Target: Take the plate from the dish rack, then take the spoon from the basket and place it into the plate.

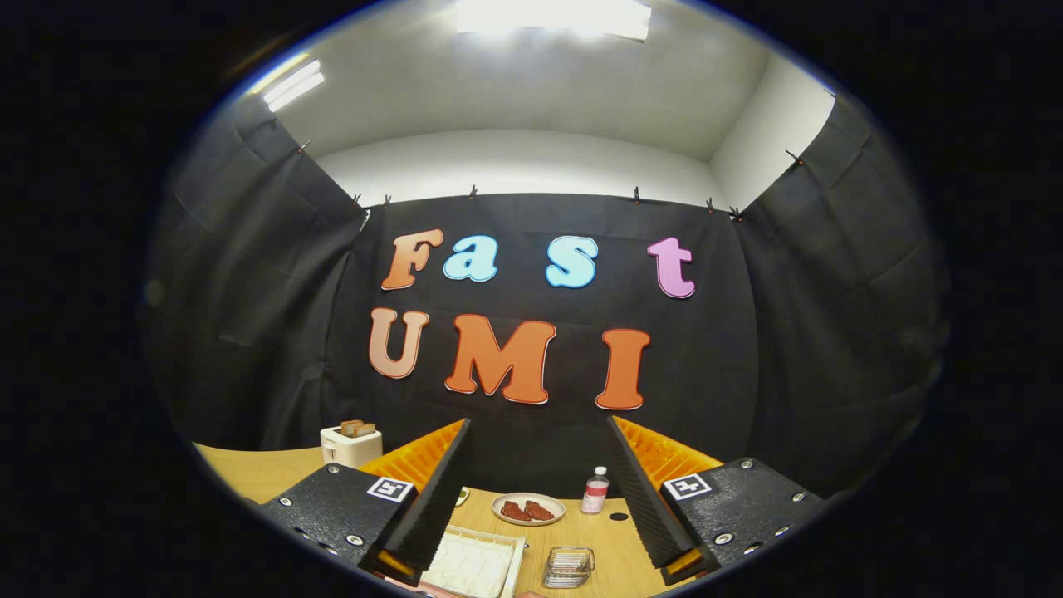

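My gripper (538, 422) is held high above a wooden table (581, 531), open, with nothing between its fingers. Down between the fingers, close to me, sits a white dish rack (472, 566); I cannot make out a plate in it. Right of the rack stands a small wire basket (569, 566), and whatever it holds is too small to tell. Farther back on the table lies a white plate (527, 508) with reddish pieces of food on it.
A small bottle (595, 490) with a white cap stands right of the food plate, with a dark round spot (619, 517) on the table near it. A white toaster (350, 446) with toast stands at the far left. Black cloth walls close off the back and sides.
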Demonstrator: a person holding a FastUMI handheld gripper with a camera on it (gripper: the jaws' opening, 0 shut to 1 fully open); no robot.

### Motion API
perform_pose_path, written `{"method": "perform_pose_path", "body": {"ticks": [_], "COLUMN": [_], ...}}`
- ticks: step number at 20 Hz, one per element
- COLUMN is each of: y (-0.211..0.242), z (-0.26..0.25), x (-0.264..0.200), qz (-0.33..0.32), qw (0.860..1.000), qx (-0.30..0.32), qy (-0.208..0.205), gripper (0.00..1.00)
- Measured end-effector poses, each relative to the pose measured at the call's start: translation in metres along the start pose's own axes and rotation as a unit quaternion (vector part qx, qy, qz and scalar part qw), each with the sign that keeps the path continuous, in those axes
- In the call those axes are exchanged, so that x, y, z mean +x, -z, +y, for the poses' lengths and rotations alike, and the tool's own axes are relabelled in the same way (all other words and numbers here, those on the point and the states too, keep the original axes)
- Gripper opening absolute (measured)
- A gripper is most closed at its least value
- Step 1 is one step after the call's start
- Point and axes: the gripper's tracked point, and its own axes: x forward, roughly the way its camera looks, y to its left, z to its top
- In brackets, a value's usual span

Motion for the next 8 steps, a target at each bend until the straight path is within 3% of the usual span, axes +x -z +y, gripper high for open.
{"method": "perform_pose_path", "body": {"ticks": [8], "y": [0.008], "z": [-0.001], "x": [0.012], "qz": [0.004], "qw": [1.000], "qx": [-0.012], "qy": [0.001], "gripper": [0.94]}}
